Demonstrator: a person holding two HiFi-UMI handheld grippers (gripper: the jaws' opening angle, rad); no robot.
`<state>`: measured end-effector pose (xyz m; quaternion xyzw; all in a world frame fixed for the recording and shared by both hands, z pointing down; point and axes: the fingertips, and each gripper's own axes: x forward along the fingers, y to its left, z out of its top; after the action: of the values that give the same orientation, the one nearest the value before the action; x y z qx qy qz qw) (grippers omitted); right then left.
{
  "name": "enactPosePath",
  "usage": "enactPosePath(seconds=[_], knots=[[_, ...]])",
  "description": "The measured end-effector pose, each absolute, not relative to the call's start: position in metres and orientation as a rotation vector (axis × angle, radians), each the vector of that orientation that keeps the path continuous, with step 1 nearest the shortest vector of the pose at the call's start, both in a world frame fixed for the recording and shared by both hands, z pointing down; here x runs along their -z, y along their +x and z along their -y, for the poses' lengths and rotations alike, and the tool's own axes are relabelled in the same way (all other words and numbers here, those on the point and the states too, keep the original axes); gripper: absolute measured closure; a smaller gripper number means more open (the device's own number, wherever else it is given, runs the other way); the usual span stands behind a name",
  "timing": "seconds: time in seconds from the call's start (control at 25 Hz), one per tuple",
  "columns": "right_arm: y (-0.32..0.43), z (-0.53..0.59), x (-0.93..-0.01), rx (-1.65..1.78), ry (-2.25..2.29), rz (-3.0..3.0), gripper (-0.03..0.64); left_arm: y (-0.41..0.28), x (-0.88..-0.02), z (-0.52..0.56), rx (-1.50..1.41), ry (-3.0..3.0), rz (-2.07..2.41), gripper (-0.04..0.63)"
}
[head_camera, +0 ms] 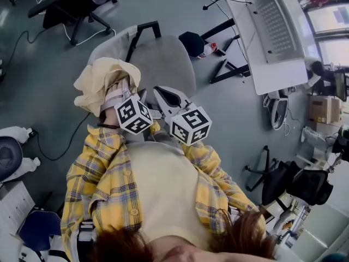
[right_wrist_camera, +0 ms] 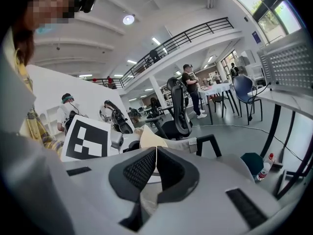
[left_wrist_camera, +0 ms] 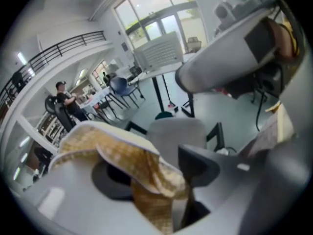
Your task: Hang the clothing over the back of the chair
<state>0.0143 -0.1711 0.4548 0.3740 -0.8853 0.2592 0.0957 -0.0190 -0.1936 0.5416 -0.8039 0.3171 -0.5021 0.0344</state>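
- A grey-blue floor (head_camera: 43,53) with loose cables runs under a grey chair (head_camera: 163,64). A white desk (head_camera: 278,75) stands to the far right and a black office chair (head_camera: 76,4) to the far left.
- The gripper views show a tall hall with a railed mezzanine (right_wrist_camera: 195,33) and large windows (left_wrist_camera: 156,18).
- The left gripper (left_wrist_camera: 156,170) tips steeply down at the chair's near left. Its jaws stand wide apart, with the clothing (head_camera: 101,81) draped over one jaw and hanging between them, unpinched.
- The right gripper (right_wrist_camera: 156,168) sits just to the right, closer to level. Its ribbed dark pads are pressed together on a thin pale edge of the clothing.
- The clothing is cream, soft and bunched, with a faint woven check. The sleeves (head_camera: 103,173) are yellow plaid.
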Motion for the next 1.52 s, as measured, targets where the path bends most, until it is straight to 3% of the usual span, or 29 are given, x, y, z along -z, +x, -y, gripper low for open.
enactPosePath(seconds=[0.44, 0.76, 1.24, 1.52], knots=[[-0.023, 0.184, -0.451, -0.599, 0.847, 2.662, 0.601, -0.022, -0.534, 0.185, 1.457, -2.567, -1.019, 0.330], [-0.022, 0.185, -0.462, -0.646, 0.860, 2.627, 0.601, -0.042, -0.508, 0.181, 1.230, -2.755, -1.259, 0.336], [-0.024, 0.173, -0.462, -0.644, 0.841, 2.630, 0.601, -0.097, -0.448, 0.170, 0.616, -2.951, -1.766, 0.473], [-0.030, 0.168, -0.459, -0.626, 0.821, 2.641, 0.601, -0.118, -0.438, 0.160, 0.414, -2.979, -1.934, 0.535]])
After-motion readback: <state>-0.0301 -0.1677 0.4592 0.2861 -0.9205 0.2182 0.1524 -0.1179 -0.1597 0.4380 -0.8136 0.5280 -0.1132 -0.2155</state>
